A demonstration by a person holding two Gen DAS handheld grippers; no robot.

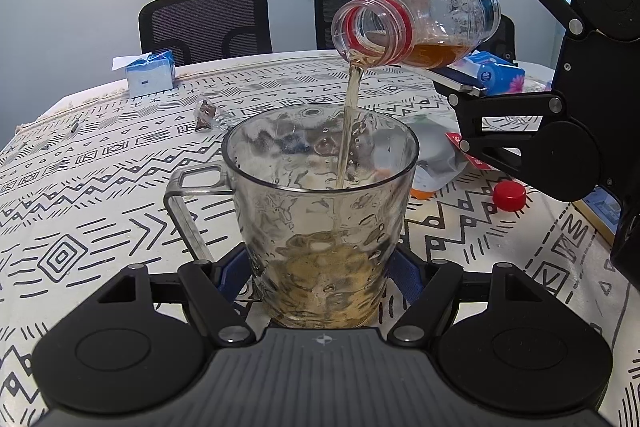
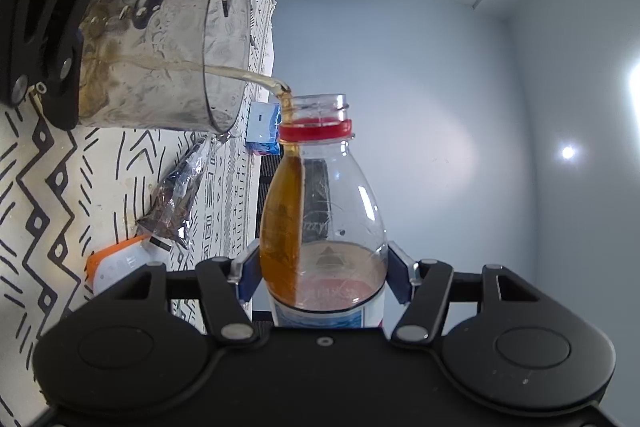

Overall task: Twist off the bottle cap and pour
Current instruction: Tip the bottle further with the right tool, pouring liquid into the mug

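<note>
My left gripper (image 1: 320, 267) is shut on the base of a clear glass mug (image 1: 320, 195) with a handle on its left; the mug stands on the patterned tablecloth. My right gripper (image 1: 460, 27) is shut on a clear plastic bottle (image 1: 424, 19) with a red neck ring, tilted on its side above the mug. A stream of amber tea (image 1: 350, 123) runs from its open mouth into the mug, where liquid covers the bottom. The red cap (image 1: 509, 195) lies on the cloth to the right. In the right wrist view my right gripper (image 2: 320, 267) holds the bottle (image 2: 324, 211), and the mug (image 2: 160, 47) is at upper left.
A blue tissue box (image 1: 150, 73) stands at the far left of the table (image 1: 100, 187). A crumpled wrapper (image 1: 208, 117) lies behind the mug. A pouch with an orange base (image 1: 432, 155) and a blue floral tissue pack (image 1: 500, 71) lie at right. Two black chairs (image 1: 204, 23) stand behind.
</note>
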